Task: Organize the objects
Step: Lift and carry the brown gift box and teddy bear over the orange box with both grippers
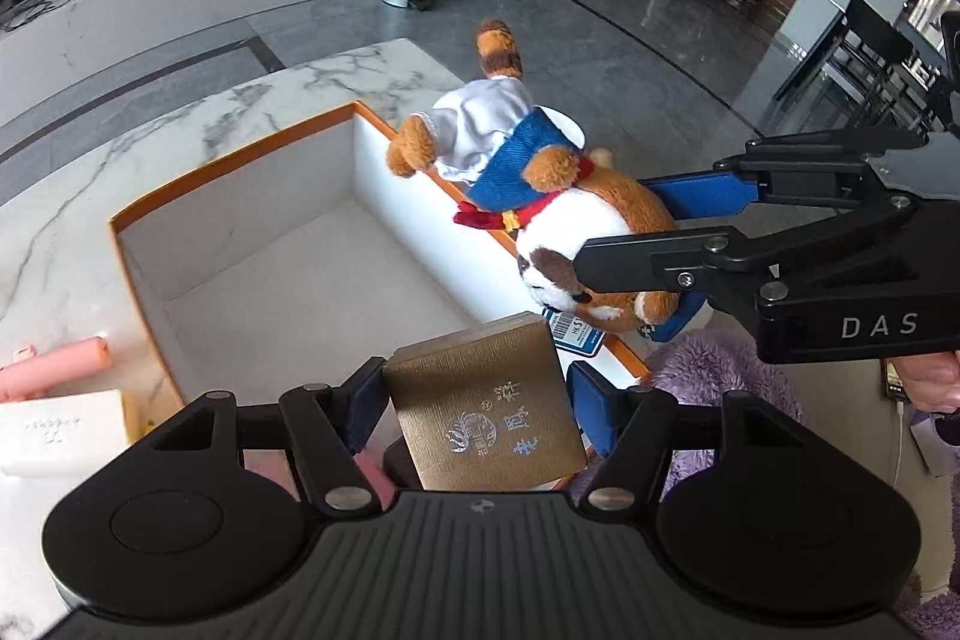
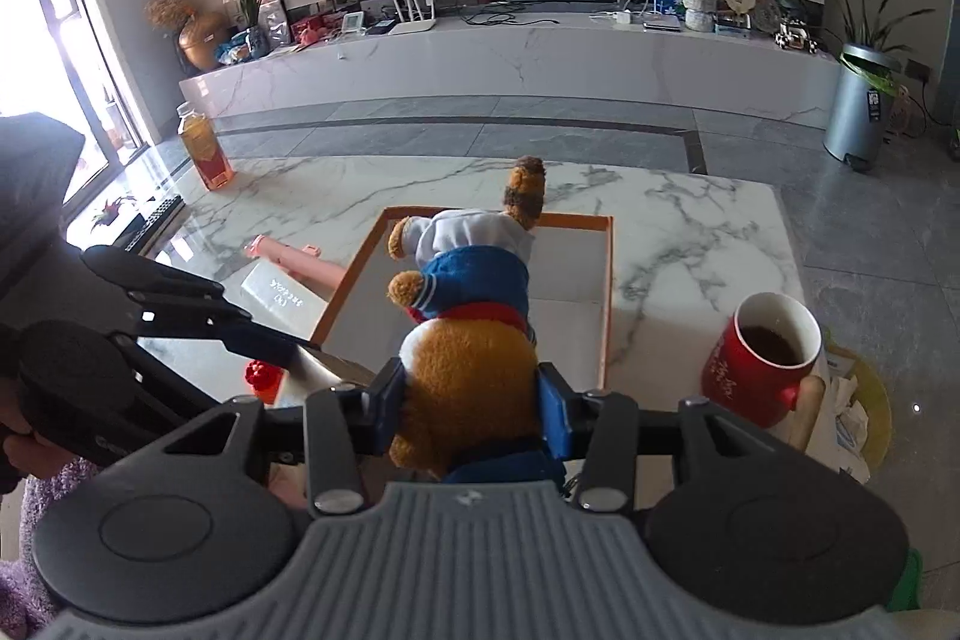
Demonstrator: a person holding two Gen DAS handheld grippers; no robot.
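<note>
A white box with an orange rim (image 1: 240,160) stands open on the marble table; it also shows in the right wrist view (image 2: 606,292). My left gripper (image 1: 477,394) is shut on a small gold box (image 1: 486,400) at the box's near edge. My right gripper (image 2: 471,400) is shut on a brown plush toy (image 2: 474,316) in a white shirt and blue shorts, held over the box's rim. In the left wrist view the plush toy (image 1: 510,160) hangs over the box's right wall, with the right gripper (image 1: 666,232) on its head.
A pink tube (image 1: 54,364) and a white flat box (image 1: 60,430) lie left of the box. A red mug (image 2: 762,358) stands on the table's right edge, an amber bottle (image 2: 204,148) at the far left. A purple fuzzy cloth (image 1: 720,370) lies near.
</note>
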